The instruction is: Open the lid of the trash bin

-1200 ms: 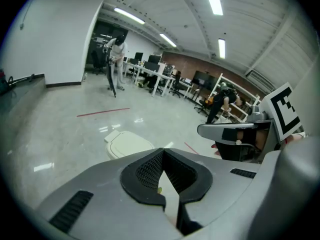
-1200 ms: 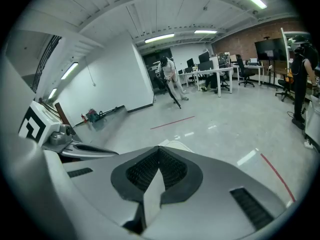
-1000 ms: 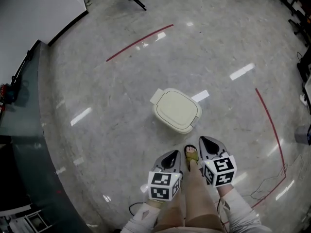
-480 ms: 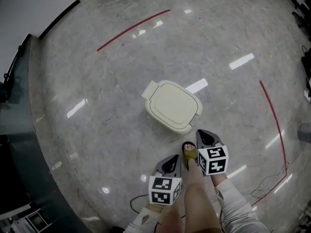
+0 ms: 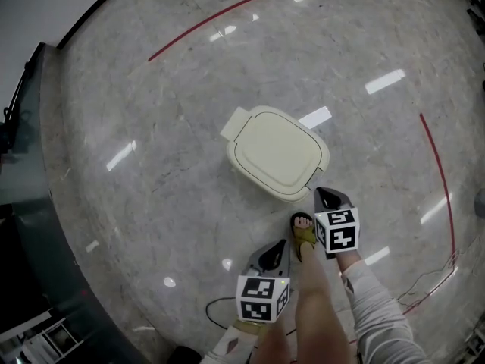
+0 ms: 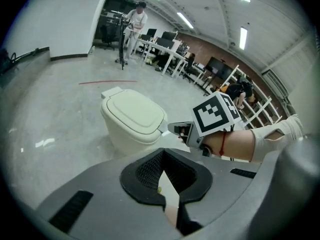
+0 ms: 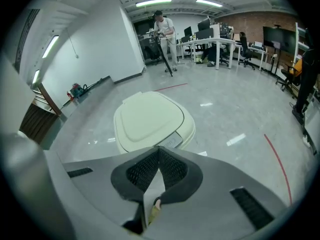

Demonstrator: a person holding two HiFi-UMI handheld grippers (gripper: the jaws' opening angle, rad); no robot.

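Note:
A cream trash bin (image 5: 276, 154) stands on the grey floor with its lid down, also seen as the bin (image 6: 132, 116) and the bin (image 7: 150, 119). A grey latch plate (image 7: 172, 140) sits at its front edge. My right gripper (image 5: 326, 196) is shut and empty, its tip right at the bin's near right corner; the left gripper view shows the right gripper (image 6: 172, 128) almost at the lid's front edge, contact unclear. My left gripper (image 5: 273, 255) is shut with nothing in it, held back from the bin beside the person's leg.
The person's sandalled foot (image 5: 303, 230) stands between the grippers, close to the bin. A dark glass partition (image 5: 30, 165) runs along the left. Red lines (image 5: 204, 25) mark the floor, a cable (image 5: 216, 309) lies near the feet. A person (image 7: 162, 26) and desks stand far off.
The right gripper has moved forward to the bin's near corner. The left gripper stays behind it. The bin shows larger and closer in the head view.

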